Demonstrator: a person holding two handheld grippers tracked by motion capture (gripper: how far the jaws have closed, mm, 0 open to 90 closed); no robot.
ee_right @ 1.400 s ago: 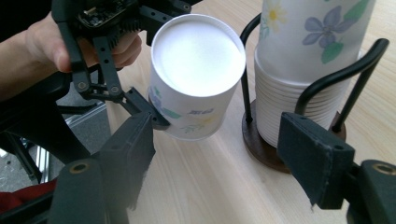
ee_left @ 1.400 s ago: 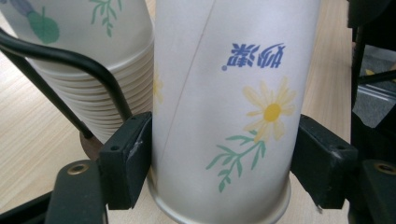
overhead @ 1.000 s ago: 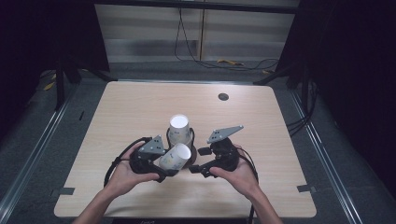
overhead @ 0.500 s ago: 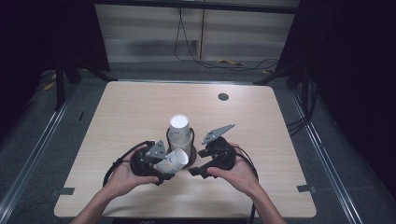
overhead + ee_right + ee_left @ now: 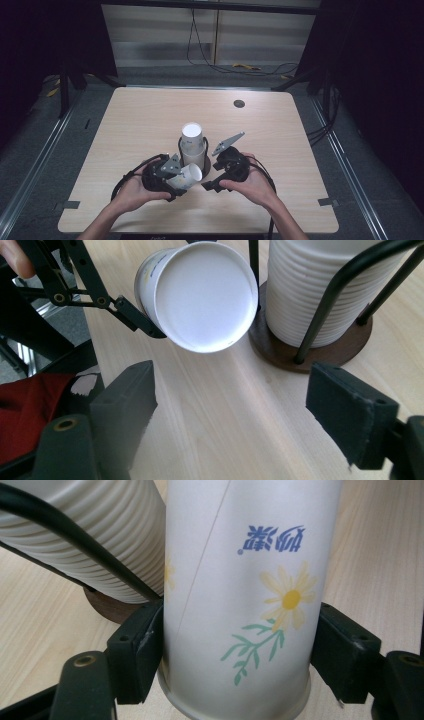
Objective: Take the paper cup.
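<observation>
A white paper cup with a daisy print lies on its side in my left gripper, whose jaws are shut on its wall near the rim. Its flat base faces my right gripper. That right gripper stands open, a little short of the cup, with bare table between its jaws. Just behind stands a stack of ribbed white cups in a black wire holder on a round wooden base.
The light wooden table has a small dark round grommet at the back right. Dark floor and metal rails surround it. A red cloth shows at the lower left of the right gripper view.
Both hands have shifted slightly toward the near edge. The held cup has tipped a bit lower beside the stack. The right gripper has dropped a little and stays open.
</observation>
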